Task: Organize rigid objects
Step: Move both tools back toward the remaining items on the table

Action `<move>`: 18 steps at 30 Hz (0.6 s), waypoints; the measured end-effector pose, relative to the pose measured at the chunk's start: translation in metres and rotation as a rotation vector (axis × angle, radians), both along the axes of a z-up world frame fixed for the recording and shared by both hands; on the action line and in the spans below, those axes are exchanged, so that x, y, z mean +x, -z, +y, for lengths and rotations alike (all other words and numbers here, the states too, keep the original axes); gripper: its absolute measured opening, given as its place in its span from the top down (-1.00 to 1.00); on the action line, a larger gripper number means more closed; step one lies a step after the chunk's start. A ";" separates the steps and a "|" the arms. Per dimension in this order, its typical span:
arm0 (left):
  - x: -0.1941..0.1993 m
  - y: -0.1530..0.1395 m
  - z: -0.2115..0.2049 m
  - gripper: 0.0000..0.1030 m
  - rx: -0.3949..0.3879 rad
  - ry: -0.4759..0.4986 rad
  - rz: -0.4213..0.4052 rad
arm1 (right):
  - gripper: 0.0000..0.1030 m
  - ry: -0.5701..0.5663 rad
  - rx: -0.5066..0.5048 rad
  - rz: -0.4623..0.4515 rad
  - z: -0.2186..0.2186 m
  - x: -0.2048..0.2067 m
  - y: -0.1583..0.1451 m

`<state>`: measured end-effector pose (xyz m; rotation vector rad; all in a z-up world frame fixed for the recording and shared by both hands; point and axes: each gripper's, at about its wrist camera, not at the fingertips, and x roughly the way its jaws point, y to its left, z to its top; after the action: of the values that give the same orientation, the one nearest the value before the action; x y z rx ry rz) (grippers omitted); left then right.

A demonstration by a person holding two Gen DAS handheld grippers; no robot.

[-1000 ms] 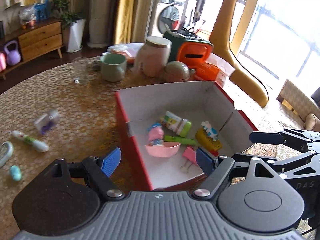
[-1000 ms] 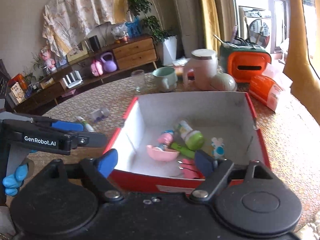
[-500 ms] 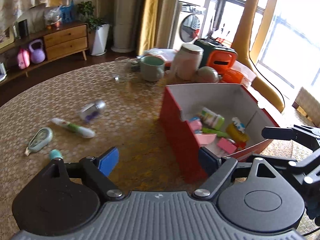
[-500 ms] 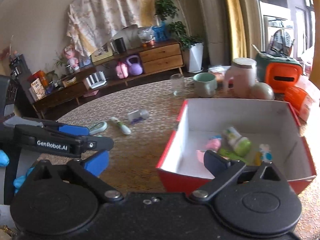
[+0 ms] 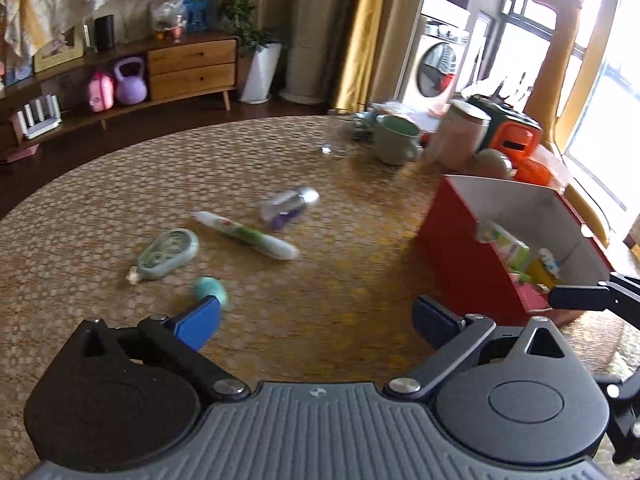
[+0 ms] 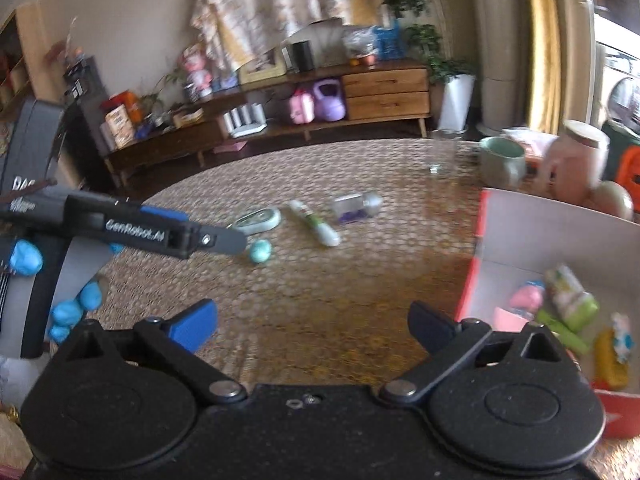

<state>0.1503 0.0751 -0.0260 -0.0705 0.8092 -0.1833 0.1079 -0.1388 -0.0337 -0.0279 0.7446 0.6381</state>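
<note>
Left wrist view: left gripper (image 5: 316,320) at lower centre, jaws wide apart and holding nothing, low over the table (image 5: 120,200). Just past the left blue pad, at centre left, a small teal egg (image 5: 211,290); beyond it a correction tape (image 5: 167,254), a pen (image 5: 246,235) and a small clear bottle (image 5: 289,205). Red box (image 5: 472,264) at right, already partly filled. Best aimed at the egg first: straddle it squarely, close gently, expect rolling. Right wrist view: right gripper (image 6: 312,326) at lower centre, jaws likewise apart and empty, well short of the same four loose items at mid frame; better kept clear of the left tool crossing at left.
</note>
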 end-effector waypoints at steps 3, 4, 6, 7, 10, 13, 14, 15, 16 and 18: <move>0.006 0.006 0.020 -0.99 0.011 -0.012 0.013 | -0.97 -0.049 -0.020 0.009 0.022 0.003 0.005; 0.009 0.008 0.027 -0.99 0.010 -0.012 0.020 | -0.97 -0.062 -0.026 0.009 0.029 0.003 0.007; 0.014 0.013 0.039 -0.99 0.012 -0.012 0.036 | -0.96 -0.087 -0.037 0.007 0.043 0.005 0.009; 0.017 0.016 0.046 -0.99 0.017 -0.021 0.042 | -0.96 -0.097 -0.044 0.005 0.051 0.006 0.010; 0.027 0.024 0.065 -0.99 0.026 -0.058 0.059 | -0.96 -0.116 -0.058 0.001 0.067 0.015 0.014; 0.041 0.033 0.083 -0.99 0.034 -0.090 0.057 | -0.94 -0.126 -0.066 0.000 0.081 0.026 0.019; 0.045 0.036 0.087 -0.99 0.043 -0.095 0.057 | -0.93 -0.128 -0.069 0.003 0.087 0.029 0.022; 0.051 0.039 0.089 -0.99 0.045 -0.099 0.062 | -0.93 -0.131 -0.072 0.007 0.093 0.033 0.025; 0.057 0.045 0.093 -0.99 0.030 -0.097 0.075 | -0.92 -0.136 -0.074 0.011 0.097 0.037 0.028; 0.069 0.054 0.100 -0.99 0.002 -0.107 0.097 | -0.90 -0.148 -0.081 0.018 0.107 0.045 0.035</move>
<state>0.2190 0.1753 -0.0798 -0.1212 0.9001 -0.0780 0.1529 -0.0318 -0.0686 -0.1527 0.7906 0.7498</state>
